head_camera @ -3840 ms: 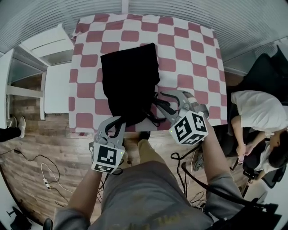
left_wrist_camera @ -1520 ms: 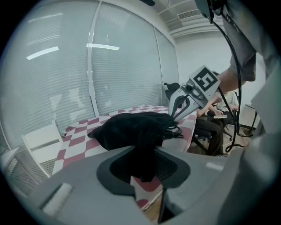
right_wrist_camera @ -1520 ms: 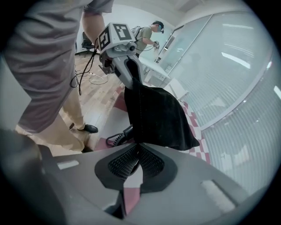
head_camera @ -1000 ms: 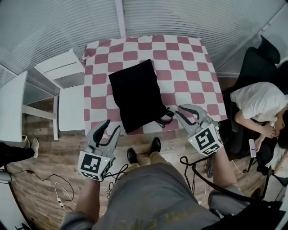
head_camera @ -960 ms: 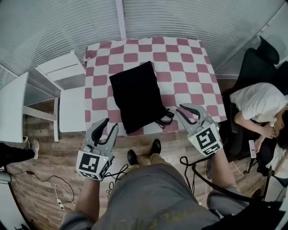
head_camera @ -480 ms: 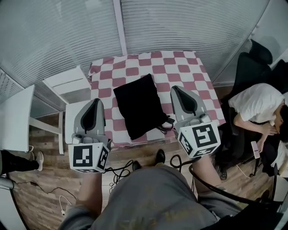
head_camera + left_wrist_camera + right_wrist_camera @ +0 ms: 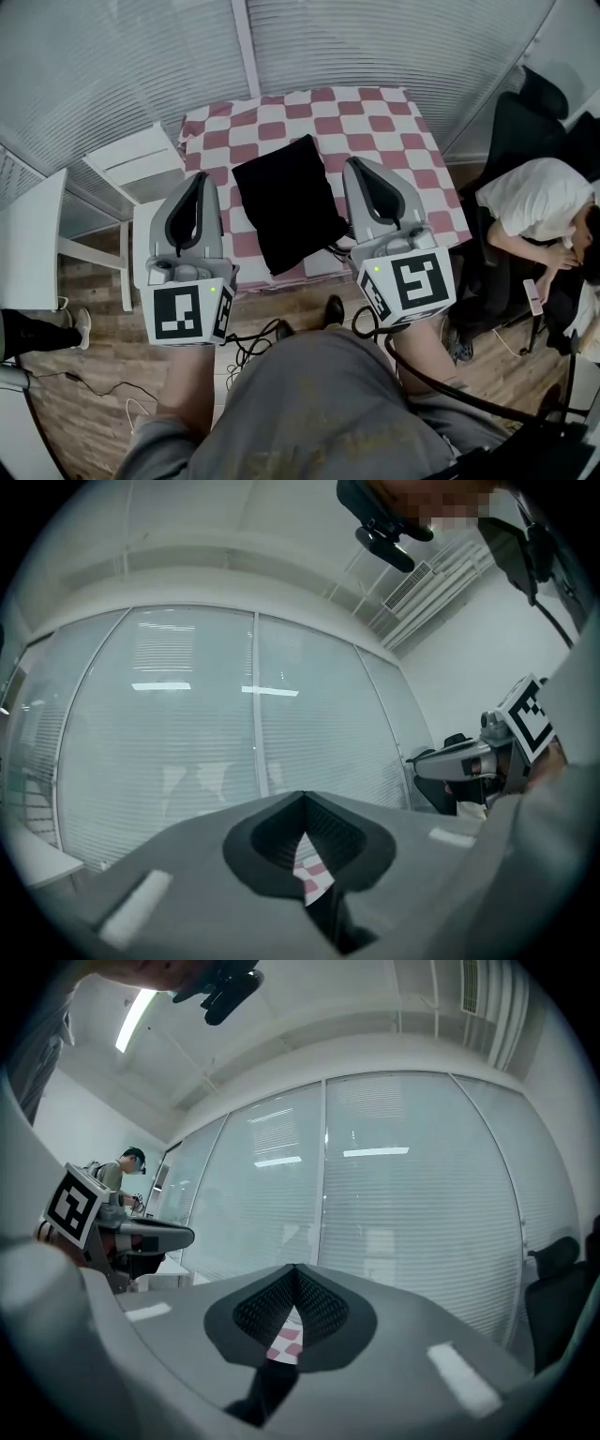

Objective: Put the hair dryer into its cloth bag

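Observation:
The black cloth bag (image 7: 289,202) lies flat on the red-and-white checkered table (image 7: 394,122), its cords (image 7: 339,249) trailing at the near edge. No hair dryer shows in any view. My left gripper (image 7: 198,178) is held up level in front of the table's left side, jaws shut with nothing between them (image 7: 303,796). To the right of the bag my right gripper (image 7: 351,165) is also raised level, shut and empty (image 7: 294,1267). Both gripper views look at the window blinds; only a sliver of the tablecloth shows under the closed jaws.
A white side table (image 7: 141,159) stands left of the checkered table. A seated person (image 7: 539,202) and a black office chair (image 7: 511,122) are at the right. Cables (image 7: 251,339) lie on the wooden floor by my feet.
Both grippers have risen from below the table's near edge and tipped up to level. Their jaws, apart a second ago, are now closed. The bag has not moved.

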`<state>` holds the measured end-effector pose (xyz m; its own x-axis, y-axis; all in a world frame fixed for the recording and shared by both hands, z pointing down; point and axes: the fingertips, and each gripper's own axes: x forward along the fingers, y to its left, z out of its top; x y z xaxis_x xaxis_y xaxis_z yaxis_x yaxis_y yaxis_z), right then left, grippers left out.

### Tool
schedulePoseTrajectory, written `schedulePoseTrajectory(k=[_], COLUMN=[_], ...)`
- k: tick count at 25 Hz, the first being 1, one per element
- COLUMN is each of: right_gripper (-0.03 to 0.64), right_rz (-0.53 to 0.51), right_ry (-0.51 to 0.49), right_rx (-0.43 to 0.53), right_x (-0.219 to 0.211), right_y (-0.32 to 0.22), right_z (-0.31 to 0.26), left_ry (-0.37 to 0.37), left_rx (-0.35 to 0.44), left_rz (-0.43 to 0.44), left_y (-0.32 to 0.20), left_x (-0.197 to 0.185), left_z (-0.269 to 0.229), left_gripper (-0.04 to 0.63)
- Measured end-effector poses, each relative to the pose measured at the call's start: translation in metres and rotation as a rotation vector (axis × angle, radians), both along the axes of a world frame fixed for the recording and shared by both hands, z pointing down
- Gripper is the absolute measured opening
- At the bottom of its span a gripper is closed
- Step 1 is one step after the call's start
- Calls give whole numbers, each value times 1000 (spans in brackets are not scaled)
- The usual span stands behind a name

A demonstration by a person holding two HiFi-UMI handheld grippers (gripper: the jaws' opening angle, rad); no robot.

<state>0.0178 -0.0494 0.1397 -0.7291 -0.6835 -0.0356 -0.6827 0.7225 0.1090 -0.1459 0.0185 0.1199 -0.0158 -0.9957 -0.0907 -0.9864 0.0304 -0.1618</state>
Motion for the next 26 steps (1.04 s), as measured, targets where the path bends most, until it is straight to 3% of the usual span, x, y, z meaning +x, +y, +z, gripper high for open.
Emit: schedulePoseTrajectory(k=[26], right_gripper=[25], right_rz=[-24], right_ry=[6], right_rx=[10], right_x=[2], right_y=[4], right_z=[4], left_ry=[-16], left_rx=[-15], left_rz=[42], left_y=[-6], left_x=[27], left_z=[7], left_gripper=[2])
